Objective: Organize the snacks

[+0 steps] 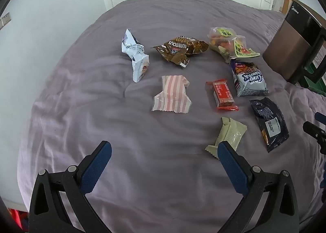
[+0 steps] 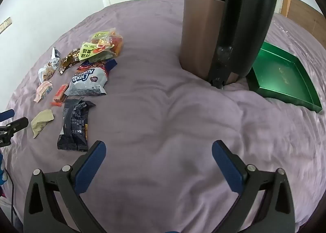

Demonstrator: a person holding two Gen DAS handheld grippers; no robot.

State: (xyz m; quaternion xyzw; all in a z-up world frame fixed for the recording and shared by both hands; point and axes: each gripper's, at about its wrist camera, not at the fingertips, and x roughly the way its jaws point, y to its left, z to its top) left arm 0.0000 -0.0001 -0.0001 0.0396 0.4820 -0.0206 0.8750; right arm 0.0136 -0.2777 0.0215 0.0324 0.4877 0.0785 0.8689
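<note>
Left wrist view shows the snacks scattered on the purple bed, all to the left of the tall brown bin (image 1: 285, 49). The left gripper (image 1: 164, 151) hangs over bare cover with its fingers spread wide and nothing between them; its right finger overlaps the near end of the beige packet (image 1: 230, 133). Beyond that, further from the camera, lie the red bar (image 1: 222, 94), the striped wrapper (image 1: 173, 96), the dark pouch (image 1: 269, 123), the white-blue bag (image 1: 249, 78), the brown bag (image 1: 181, 49), the crumpled white bag (image 1: 135, 56) and the clear bag (image 1: 230, 43) nearest the bin.

The right gripper (image 2: 159, 150) is likewise wide open and empty, over bare cover in front of the bin, with a green tray (image 2: 285, 74) just right of it.

All these packs look light and crinkly, with slick film that may slide on a pinch. The puffed bags are probably crushable, so a hold on a crimped end seam seems safest. The soft bed will give under a press, so a flat pack like the beige packet is best taken by its raised edge.
</note>
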